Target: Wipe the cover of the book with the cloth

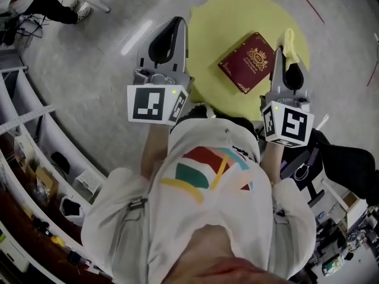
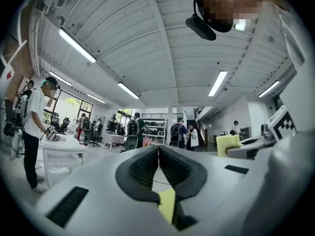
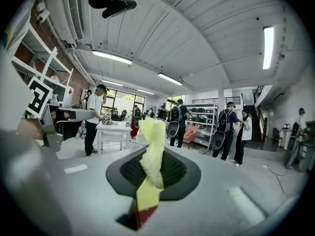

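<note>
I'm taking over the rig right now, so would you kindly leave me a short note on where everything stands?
Left gripper: shut, nothing between its jaws, held level to the left of the book.
Right gripper: shut on the yellow cloth, which sticks out past its tips.
Book: closed, dark red cover up, lying flat on the round yellow table.
Done: the cloth is picked up and brought beside the book's right edge.
Left: in the head view the cloth is not on the cover, so lower it and wipe across. The free gripper could probably steady the book.
</note>
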The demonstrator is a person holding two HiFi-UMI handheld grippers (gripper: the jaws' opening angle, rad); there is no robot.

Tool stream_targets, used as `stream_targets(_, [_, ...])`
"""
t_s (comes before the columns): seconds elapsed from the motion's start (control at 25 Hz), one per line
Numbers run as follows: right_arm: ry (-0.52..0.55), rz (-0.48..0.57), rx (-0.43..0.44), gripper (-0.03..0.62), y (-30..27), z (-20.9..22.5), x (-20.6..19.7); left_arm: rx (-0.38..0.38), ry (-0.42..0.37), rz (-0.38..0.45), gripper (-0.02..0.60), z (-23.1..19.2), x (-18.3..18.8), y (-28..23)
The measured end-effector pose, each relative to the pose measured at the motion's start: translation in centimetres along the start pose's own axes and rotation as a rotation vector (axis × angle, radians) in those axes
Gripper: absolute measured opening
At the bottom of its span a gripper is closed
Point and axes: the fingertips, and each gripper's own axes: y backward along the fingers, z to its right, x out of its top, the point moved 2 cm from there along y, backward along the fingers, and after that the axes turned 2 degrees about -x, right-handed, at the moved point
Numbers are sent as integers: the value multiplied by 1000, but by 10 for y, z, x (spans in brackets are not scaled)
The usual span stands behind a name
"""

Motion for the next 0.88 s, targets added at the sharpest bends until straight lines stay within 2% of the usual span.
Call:
stream_targets(0.2, [-6,13,-4,32,-7,13,3,-29,-14,-1,18,13,2,-19])
stream_targets(0.36, [-13,13,-10,32,-8,22,3,-24,-5,-4,18,20,0,-28])
stream_targets(0.56, [-27,-5,-27,32,-7,32,-6,-64,-1,-76,18,32,-18,-38])
stream_targets(0.68, [-29,-13,-43,32,-4,37,-10,-116,4,-138,29,41,-31,-46])
stream_targets(0.76, [-27,-20,-58,32,-2,40,-13,-176,24,-189,99,50,-42,-53])
stream_targets(0.88, [-40,-33,-86,32,3,45,-19,-258,70,-261,129,62,-59,-62])
